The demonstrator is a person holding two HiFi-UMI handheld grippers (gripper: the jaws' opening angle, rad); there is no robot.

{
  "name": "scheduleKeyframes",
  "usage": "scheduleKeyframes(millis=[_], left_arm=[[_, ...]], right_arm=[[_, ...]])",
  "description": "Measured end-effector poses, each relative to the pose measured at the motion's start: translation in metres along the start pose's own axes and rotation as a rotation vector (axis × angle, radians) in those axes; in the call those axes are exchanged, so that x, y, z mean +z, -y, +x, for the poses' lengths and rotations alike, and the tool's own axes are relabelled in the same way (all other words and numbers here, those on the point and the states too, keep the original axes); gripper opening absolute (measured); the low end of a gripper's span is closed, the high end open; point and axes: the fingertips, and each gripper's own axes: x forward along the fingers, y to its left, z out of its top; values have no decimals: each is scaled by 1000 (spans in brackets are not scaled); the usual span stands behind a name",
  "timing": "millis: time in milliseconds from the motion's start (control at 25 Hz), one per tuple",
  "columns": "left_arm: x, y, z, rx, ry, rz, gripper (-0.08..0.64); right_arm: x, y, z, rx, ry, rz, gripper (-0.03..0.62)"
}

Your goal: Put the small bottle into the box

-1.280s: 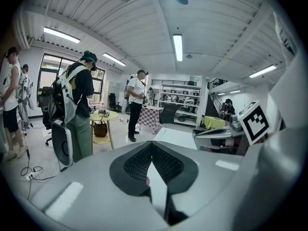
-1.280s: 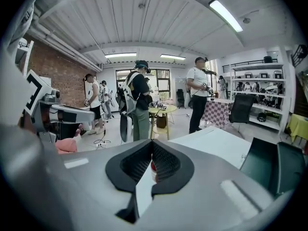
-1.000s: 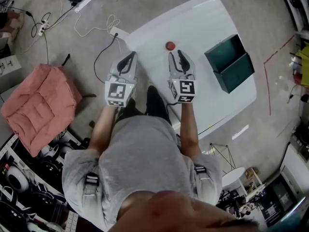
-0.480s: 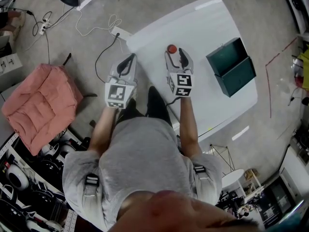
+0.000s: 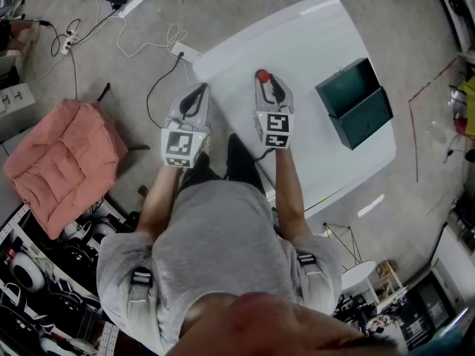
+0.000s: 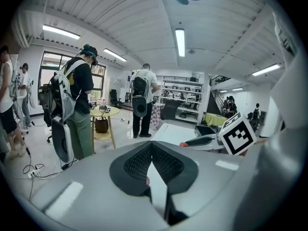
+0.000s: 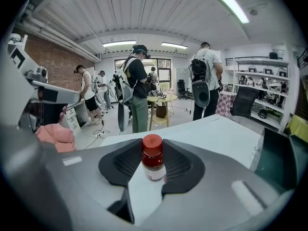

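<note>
Looking down, head view: small bottle (image 5: 262, 75) shows only a red cap at right gripper (image 5: 269, 80) tips, mid-frame on table (image 5: 319, 35); box (image 5: 354, 102) at right. Both forearms stretched fwd. Left gripper (image 5: 194, 91) view: jaws together, empty. Right gripper view: jaws closing on upright small bottle, touching its sides.

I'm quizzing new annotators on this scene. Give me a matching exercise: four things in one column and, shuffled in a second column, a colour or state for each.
Things:
1. small bottle
2. box
3. left gripper
4. cushion

Colours or states:
A. pink
B. dark green, open on top
C. red cap, standing upright
D. jaws together, nothing between them

Pairs: 1-C, 2-B, 3-D, 4-A
</note>
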Motion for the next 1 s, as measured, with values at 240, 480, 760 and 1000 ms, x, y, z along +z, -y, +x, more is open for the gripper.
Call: scheduleKeyframes(millis=[240, 480, 760, 1000], left_arm=[[6, 4, -2, 2, 10, 11, 11], [17, 4, -4, 1, 29, 34, 11], [36, 22, 1, -42, 67, 62, 11], [61, 46, 11, -111, 107, 96, 11]], right_arm=[[-3, 2, -4, -7, 0, 6, 129], [15, 5, -18, -22, 41, -11, 129], [38, 21, -48, -67, 106, 23, 129], [55, 38, -78, -133, 154, 30, 129]])
